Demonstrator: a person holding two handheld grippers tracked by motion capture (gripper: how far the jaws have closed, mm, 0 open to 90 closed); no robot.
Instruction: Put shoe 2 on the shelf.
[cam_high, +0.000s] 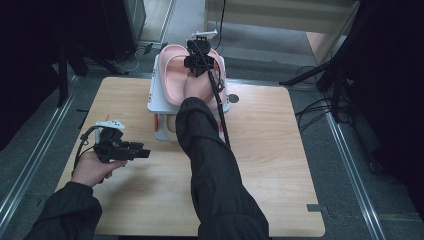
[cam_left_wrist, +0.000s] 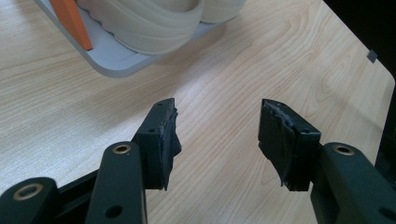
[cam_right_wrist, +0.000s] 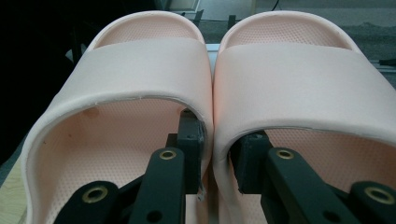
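Observation:
A pair of pink slippers lies side by side on the top shelf of a small white rack at the table's far middle. In the right gripper view, the left slipper and the right slipper touch along their inner walls. My right gripper has one jaw inside each slipper and is shut on the two adjoining walls; the high view shows this gripper over the pair. My left gripper is open over bare wood, nothing between its jaws, held low at the table's left.
Beige slippers sit on the rack's grey lower tray beside an orange post. The wooden table has a round grommet right of the rack. Dark stands and cables ring the table.

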